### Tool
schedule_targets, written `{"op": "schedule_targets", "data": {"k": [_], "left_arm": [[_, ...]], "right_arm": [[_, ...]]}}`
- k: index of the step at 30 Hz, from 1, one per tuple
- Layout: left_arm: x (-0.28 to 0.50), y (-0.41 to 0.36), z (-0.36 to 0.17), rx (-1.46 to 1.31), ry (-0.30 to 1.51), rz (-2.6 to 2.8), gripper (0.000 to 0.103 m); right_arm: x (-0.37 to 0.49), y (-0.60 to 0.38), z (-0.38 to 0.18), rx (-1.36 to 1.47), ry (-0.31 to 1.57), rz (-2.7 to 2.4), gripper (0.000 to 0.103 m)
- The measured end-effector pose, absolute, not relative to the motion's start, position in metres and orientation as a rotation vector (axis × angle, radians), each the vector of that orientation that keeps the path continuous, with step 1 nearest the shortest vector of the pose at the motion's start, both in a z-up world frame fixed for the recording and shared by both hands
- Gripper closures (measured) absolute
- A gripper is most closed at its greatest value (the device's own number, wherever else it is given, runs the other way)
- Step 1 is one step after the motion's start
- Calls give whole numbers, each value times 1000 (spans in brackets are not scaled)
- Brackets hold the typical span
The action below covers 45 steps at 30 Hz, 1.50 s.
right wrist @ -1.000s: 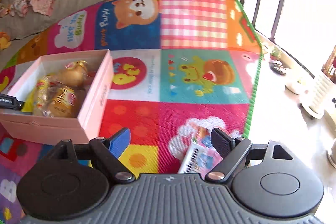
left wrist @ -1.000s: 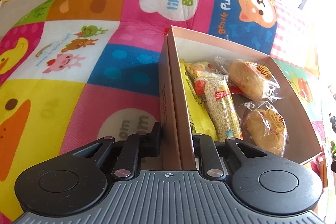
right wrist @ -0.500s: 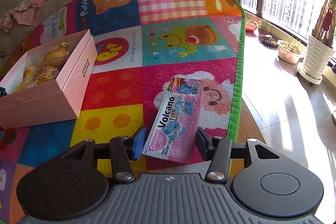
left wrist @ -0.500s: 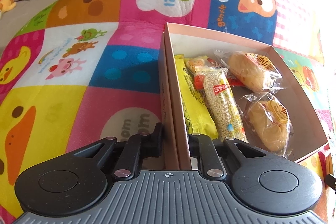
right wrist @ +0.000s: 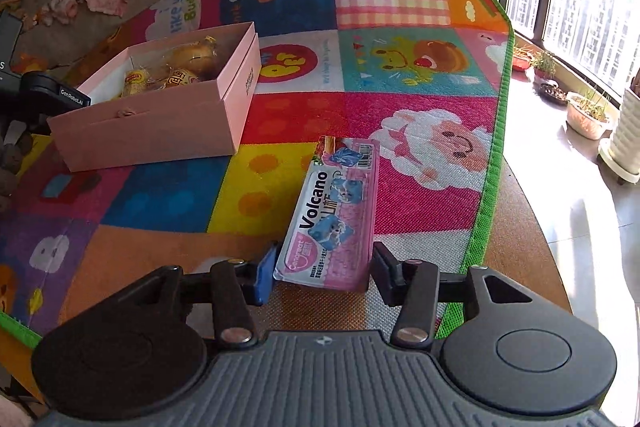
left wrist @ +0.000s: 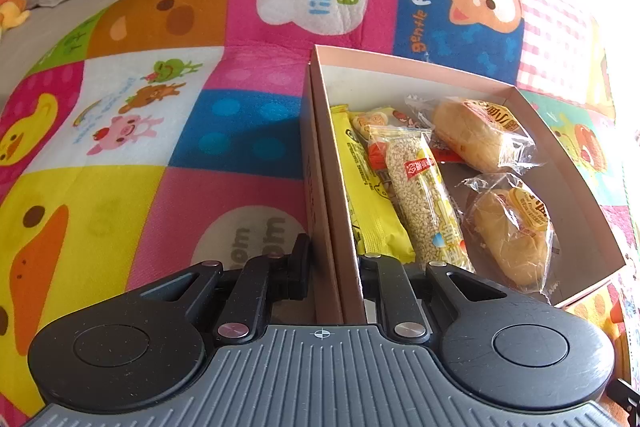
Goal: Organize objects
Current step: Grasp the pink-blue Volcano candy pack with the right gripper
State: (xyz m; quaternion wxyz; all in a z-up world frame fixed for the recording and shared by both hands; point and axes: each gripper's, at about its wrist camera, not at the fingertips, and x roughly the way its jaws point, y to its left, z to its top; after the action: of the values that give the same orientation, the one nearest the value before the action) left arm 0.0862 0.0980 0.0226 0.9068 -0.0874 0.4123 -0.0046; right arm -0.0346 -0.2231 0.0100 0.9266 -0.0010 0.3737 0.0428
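Keeping your left gripper (left wrist: pixel 334 263) pinched on the near wall of the pink box (left wrist: pixel 416 69) steadies the light cardboard, so hold that clamp firm while you work the right. Your right gripper (right wrist: pixel 324 273) stands spread around the near end of the flat, glossy Volcano pack (right wrist: pixel 334 211), which lies on the woven mat (right wrist: pixel 404 111) near its right edge; press both pads low against its thin sides, since the slick film may buckle or slip. Crinkly wrapped snacks (left wrist: pixel 424 203) already fill the box.

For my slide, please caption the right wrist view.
Open right hand-held gripper straddling the Volcano snack pack on the play mat.
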Motion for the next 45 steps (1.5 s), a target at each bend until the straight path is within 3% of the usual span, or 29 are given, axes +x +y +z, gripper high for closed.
{"op": "schedule_targets", "data": {"k": [4, 9, 11, 13, 16, 25, 33, 45], "left_arm": [[86, 99, 22, -181, 851, -13, 86], [86, 99, 22, -181, 852, -14, 86], [86, 98, 22, -181, 853, -14, 86], [86, 98, 22, -181, 852, -14, 86], [86, 98, 22, -181, 847, -15, 86], [84, 100, 21, -184, 841, -25, 86], [84, 102, 21, -196, 839, -30, 85], [81, 101, 18, -192, 817, -33, 85]], "right_arm": [[-15, -222, 8, -14, 758, 61, 32], [3, -220, 5, -20, 763, 52, 32], [4, -219, 7, -19, 767, 57, 39], [2, -217, 9, -28, 769, 58, 56], [-2, -217, 11, -22, 784, 64, 59], [-35, -202, 34, -21, 826, 164, 60], [-60, -179, 100, 40, 677, 305, 61], [-25, -172, 141, 18, 642, 352, 61]]}}
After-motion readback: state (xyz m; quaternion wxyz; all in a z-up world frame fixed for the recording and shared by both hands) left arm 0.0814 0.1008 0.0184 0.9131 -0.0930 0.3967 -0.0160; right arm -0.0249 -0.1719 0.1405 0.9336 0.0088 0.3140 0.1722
